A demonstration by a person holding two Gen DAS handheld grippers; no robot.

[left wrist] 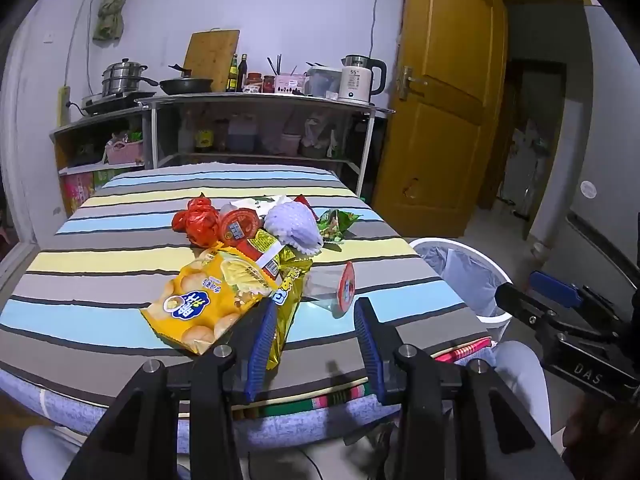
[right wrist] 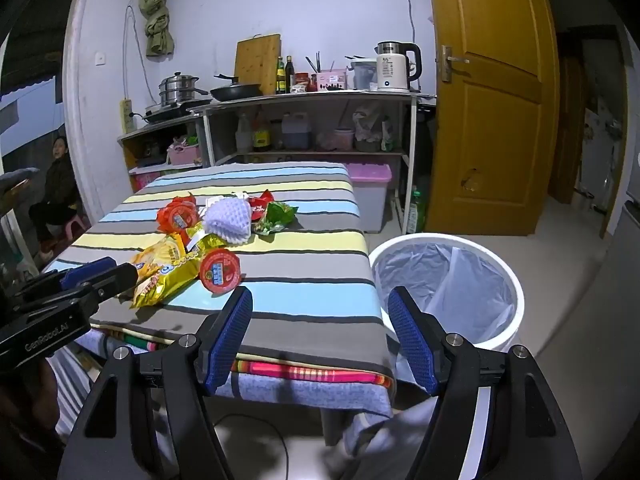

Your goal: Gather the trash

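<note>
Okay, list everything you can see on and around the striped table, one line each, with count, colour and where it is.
Table: one, striped cloth in blue, grey and yellow, centre.
Snack bags: two, yellow and gold, near edge of the pile.
Jelly cup: one, clear with a red lid, on its side near the bags.
Second cup: one, red lid, mid-pile.
Foam fruit net: one, white, mid-pile.
Plastic bag: one, red, crumpled, far left of the pile.
Green wrapper: one, far right of the pile.
Trash bin: one, white with a pale liner, on the floor right of the table.
Shelf unit: one, against the wall, with cookware and a kettle.
Door: one, yellow-brown, right.
Left hand-held gripper: open, over the gold bag.
Right hand-held gripper: open, empty.
</note>
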